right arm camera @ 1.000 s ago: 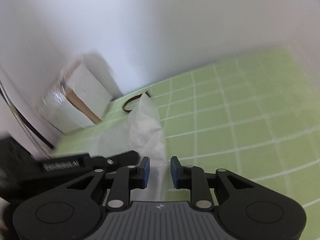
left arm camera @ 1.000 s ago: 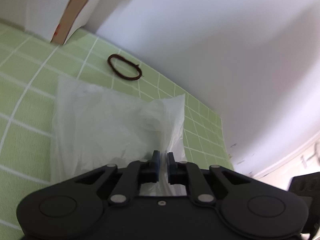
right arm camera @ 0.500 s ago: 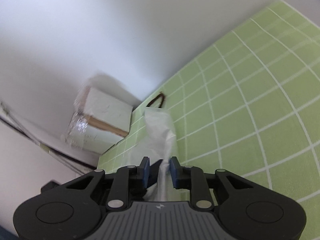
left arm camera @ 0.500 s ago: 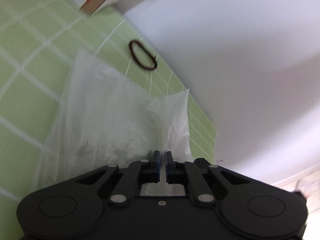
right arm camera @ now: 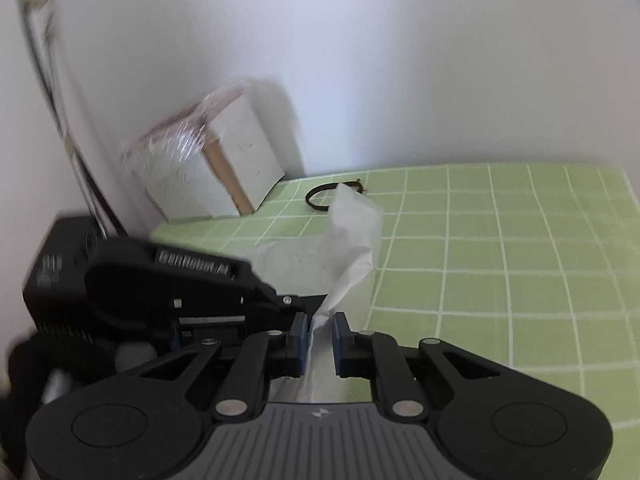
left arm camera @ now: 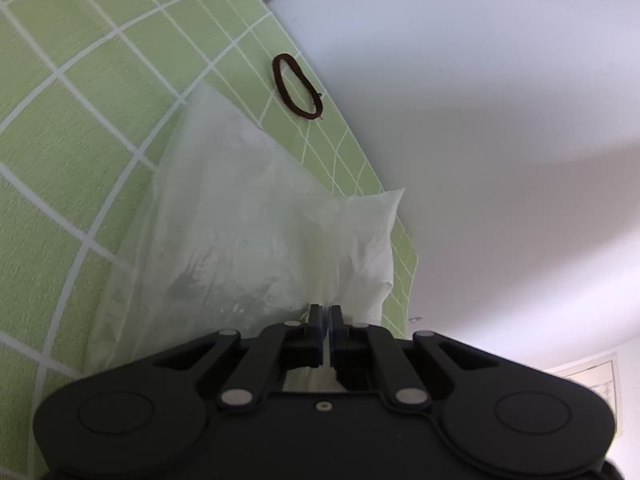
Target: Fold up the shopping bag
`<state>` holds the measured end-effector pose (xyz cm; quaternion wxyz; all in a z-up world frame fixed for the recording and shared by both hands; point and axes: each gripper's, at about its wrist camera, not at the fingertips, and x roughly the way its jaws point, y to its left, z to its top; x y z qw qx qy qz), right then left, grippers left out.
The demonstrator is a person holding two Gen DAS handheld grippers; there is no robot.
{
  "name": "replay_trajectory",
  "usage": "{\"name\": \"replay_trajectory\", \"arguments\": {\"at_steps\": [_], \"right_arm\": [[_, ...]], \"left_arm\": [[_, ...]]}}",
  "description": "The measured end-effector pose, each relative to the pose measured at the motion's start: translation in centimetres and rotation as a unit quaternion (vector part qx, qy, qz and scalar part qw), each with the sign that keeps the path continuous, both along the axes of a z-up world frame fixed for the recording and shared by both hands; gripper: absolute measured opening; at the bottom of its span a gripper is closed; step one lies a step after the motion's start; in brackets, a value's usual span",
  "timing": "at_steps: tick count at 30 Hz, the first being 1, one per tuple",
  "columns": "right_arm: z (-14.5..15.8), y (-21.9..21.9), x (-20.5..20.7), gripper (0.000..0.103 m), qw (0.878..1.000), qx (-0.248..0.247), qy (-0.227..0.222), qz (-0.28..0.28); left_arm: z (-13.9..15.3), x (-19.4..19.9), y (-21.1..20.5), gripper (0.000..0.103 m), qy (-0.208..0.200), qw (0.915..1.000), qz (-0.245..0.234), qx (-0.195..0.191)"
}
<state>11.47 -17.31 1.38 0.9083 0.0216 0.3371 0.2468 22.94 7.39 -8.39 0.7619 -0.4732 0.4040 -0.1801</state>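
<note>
A thin, translucent white plastic shopping bag (left arm camera: 248, 240) lies partly on a pale green cloth with a white grid (left arm camera: 80, 120), its near edge lifted off the surface and pinched by both grippers. The bag's long axis runs straight away from the fingers toward the white wall (left arm camera: 500, 120), so the film stretches forward from each grip rather than to either side.

The left gripper (left arm camera: 326, 336) has its blue-padded fingers pressed nearly together on the film. The right gripper (right arm camera: 320, 336) stands just beside it, its pads set a little wider around a bunched pleat of the same edge; the two tools look about equally near, the left one's black body (right arm camera: 160, 280) filling the right camera's lower left.

The plastic is crinkled and soft, with one free corner standing up in a loose peak (right arm camera: 352, 216). It will likely sag and slide when carried over, so the fold seems to depend on moving both grips forward together along that axis.

Beyond the bag, a dark brown elastic hair band (left arm camera: 298, 86) rests on the cloth near the wall, and a white cardboard box with a brown edge (right arm camera: 224, 168) sits in the corner.
</note>
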Motion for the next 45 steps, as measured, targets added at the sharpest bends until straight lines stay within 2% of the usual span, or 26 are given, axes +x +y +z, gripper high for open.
{"name": "replay_trajectory", "arguments": {"at_steps": [3, 6, 10, 12, 16, 17, 18, 20, 23, 25, 28, 30, 33, 34, 35, 37, 38, 39, 40, 42, 45], "right_arm": [[-0.1, 0.8, -0.4, 0.015, 0.999, -0.03, -0.016, 0.01], [-0.4, 0.7, -0.6, 0.015, 0.999, -0.034, -0.023, 0.014], [-0.5, 1.5, -1.6, 0.015, 0.995, -0.08, -0.055, 0.038], [-0.5, 1.9, -1.8, 0.015, 0.992, -0.097, -0.063, 0.046], [-0.9, 3.0, -2.4, 0.015, 0.986, -0.136, -0.081, 0.055], [-0.9, 3.3, -2.6, 0.015, 0.983, -0.15, -0.09, 0.057], [-1.0, 3.5, -2.8, 0.015, 0.981, -0.158, -0.093, 0.058], [-0.9, 3.9, -2.9, 0.015, 0.979, -0.17, -0.096, 0.06], [-0.6, 4.3, -3.0, 0.015, 0.974, -0.191, -0.1, 0.071], [-0.6, 4.6, -3.2, 0.015, 0.971, -0.203, -0.105, 0.075], [-0.4, 4.6, -3.3, 0.015, 0.971, -0.204, -0.105, 0.075], [0.0, 4.2, -3.1, 0.016, 0.974, -0.191, -0.096, 0.071], [0.8, 3.0, -2.7, 0.019, 0.985, -0.143, -0.071, 0.067], [1.3, 2.1, -2.4, 0.019, 0.991, -0.107, -0.054, 0.066], [1.9, 0.6, -1.9, 0.018, 0.997, -0.051, -0.027, 0.06], [2.6, -1.8, -1.2, 0.016, 0.999, 0.038, 0.005, 0.032], [3.1, -3.5, -0.8, 0.016, 0.996, 0.089, 0.018, 0.005], [3.5, -4.3, -0.4, 0.016, 0.995, 0.101, 0.019, -0.014], [3.6, -4.1, -0.1, 0.016, 0.996, 0.084, 0.013, -0.016], [3.5, -3.2, 0.5, 0.015, 0.999, 0.046, 0.004, -0.003], [2.4, -1.6, 1.1, 0.011, 0.999, 0.024, 0.01, 0.03]], "left_arm": [[0.3, 0.1, -0.2, 0.003, -0.001, 0.9999, 0.0, 0.017], [0.7, 0.8, -0.1, 0.002, 0.003, 0.9996, -0.004, 0.029], [0.7, 1.1, 0.2, 0.001, 0.003, 0.9996, -0.002, 0.029], [1.0, 1.3, 0.4, 0.002, 0.0, 0.9992, -0.005, 0.041], [3.3, 1.0, 1.8, 0.004, -0.046, 0.9955, 0.021, 0.081], [3.8, 0.7, 2.2, 0.011, -0.057, 0.9947, 0.024, 0.082], [4.6, 0.6, 2.6, 0.026, -0.068, 0.9935, 0.018, 0.089], [6.0, 0.5, 2.1, 0.038, -0.088, 0.9878, -0.019, 0.127], [6.5, 0.3, -0.1, 0.038, -0.108, 0.9752, -0.073, 0.179], [6.0, 0.3, -1.4, 0.037, -0.105, 0.971, -0.09, 0.195], [4.7, 0.2, -2.4, 0.014, -0.097, 0.969, -0.082, 0.212], [3.8, 0.0, -1.5, 0.013, -0.099, 0.9752, -0.071, 0.185], [1.8, -0.1, 0.9, 0.012, -0.085, 0.9907, -0.05, 0.094], [1.0, 0.0, 1.8, 0.011, -0.078, 0.9944, -0.042, 0.058], [0.5, 0.0, 2.3, 0.011, -0.073, 0.9959, -0.038, 0.037], [0.0, 0.0, 3.1, 0.011, -0.064, 0.9974, -0.032, 0.011], [-0.1, 0.0, 3.3, 0.011, -0.063, 0.9975, -0.031, 0.007], [-0.2, 0.0, 3.4, 0.011, -0.061, 0.9977, -0.03, 0.0], [-0.4, 0.0, 3.5, 0.011, -0.058, 0.9979, -0.028, -0.009], [-0.6, 0.0, 3.7, 0.011, -0.057, 0.9979, -0.027, -0.017], [-0.6, 0.0, 3.6, 0.011, -0.058, 0.9978, -0.027, -0.016]]}}
